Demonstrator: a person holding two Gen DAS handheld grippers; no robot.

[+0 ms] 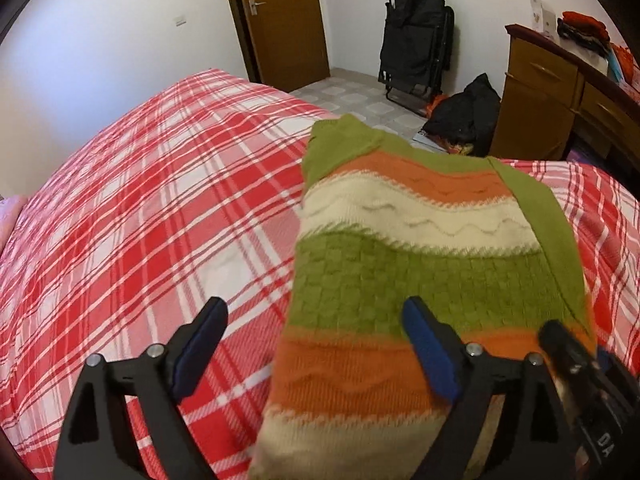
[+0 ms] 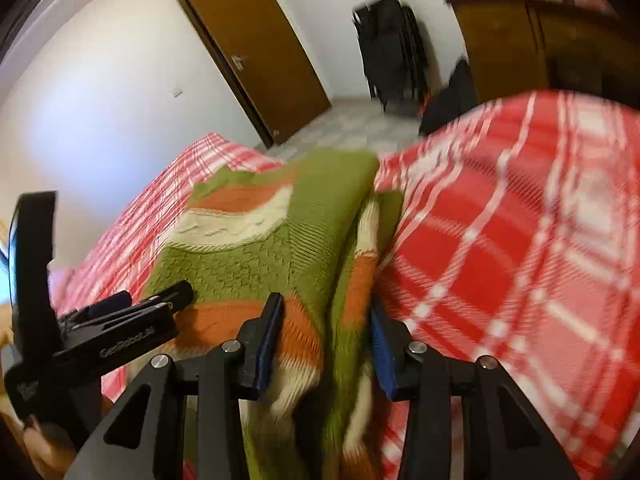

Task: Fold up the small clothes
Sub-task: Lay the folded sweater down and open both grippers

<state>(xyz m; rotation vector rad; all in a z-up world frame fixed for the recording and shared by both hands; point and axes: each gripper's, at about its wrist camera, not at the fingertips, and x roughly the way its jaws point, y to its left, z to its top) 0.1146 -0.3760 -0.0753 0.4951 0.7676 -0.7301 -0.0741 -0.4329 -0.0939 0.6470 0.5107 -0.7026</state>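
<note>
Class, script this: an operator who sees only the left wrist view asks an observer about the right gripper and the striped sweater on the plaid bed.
Operator: What is between the right gripper's jaws?
Observer: The right gripper straddles the folded right edge of the green, orange and cream knitted sweater.
Operator: Is it clamped?
Observer: Cloth fills the gap; whether the pads press, I cannot tell.
Operator: Is that edge one layer?
Observer: No, a striped lower layer shows beside the green upper layer.
</note>
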